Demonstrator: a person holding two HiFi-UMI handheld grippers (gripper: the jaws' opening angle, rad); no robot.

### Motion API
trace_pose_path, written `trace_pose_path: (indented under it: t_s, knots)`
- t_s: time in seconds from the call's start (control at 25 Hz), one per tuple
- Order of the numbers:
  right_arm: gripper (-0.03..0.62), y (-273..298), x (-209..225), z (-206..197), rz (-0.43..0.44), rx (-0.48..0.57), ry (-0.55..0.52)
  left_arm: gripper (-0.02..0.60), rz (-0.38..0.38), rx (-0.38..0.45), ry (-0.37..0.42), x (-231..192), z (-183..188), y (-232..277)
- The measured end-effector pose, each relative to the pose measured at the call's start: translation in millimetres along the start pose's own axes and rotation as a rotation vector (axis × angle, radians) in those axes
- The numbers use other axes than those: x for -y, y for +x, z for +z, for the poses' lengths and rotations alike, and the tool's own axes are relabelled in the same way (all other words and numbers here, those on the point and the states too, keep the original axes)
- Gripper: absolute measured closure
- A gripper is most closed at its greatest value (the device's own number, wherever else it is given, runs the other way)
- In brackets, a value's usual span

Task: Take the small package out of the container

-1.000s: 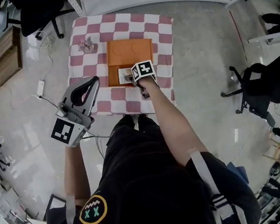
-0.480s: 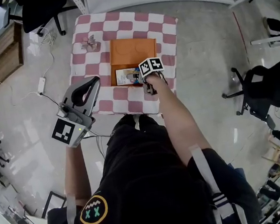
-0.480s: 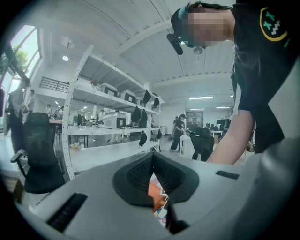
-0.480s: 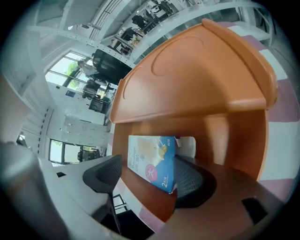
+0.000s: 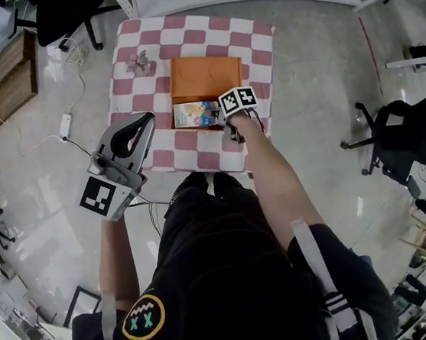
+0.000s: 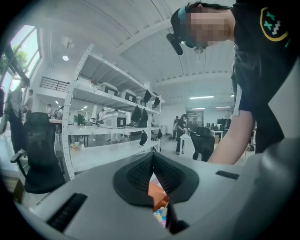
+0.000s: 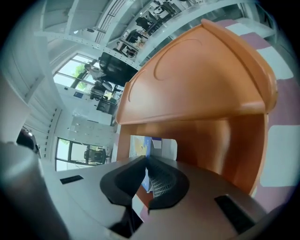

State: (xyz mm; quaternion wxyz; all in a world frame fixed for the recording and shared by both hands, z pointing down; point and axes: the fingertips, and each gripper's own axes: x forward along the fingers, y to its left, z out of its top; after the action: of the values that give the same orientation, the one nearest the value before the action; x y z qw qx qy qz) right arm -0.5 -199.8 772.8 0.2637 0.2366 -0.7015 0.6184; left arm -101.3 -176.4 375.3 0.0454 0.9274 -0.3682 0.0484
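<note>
Orientation first: the small package lies at the near end of the orange container. Its long axis runs left to right in the head view, across the container's width, with the printed face up. The container stands in the middle of the checked desk.

The right tongs come in at the package's right end and are clenched on its edge. Their jaws have just been closing, with the package between them. In the right gripper view the pale-and-blue package runs in between the pads under the container's orange top.

The left tongs hover at the desk's near left corner, pads pressed together on nothing.

A second ago the right tongs' marker cube covered the package's right part. Now it sits further right, and more of the colourful face shows. The left tongs have stayed put.
</note>
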Motion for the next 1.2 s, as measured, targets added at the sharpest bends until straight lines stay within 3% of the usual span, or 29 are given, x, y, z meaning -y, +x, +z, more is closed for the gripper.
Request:
trace_pose_path:
  t_s: [0.32,0.68,1.2]
  knots:
    - [0.571,-7.3,-19.1,1.9,0.083,0.028,-0.024,0.565,-0.016,0.004,0.007,2.4,2.7,4.7]
    - [0.572,-28.1,-46.3,4.9,0.056,0.104,-0.186,0.565,-0.057,0.035,0.033,15.4,11.5,17.4]
    - [0.572,-113.6,-114.2,25.3,0.059,0.339,-0.45,0.565,-0.108,0.061,0.118,28.3,12.7,28.3]
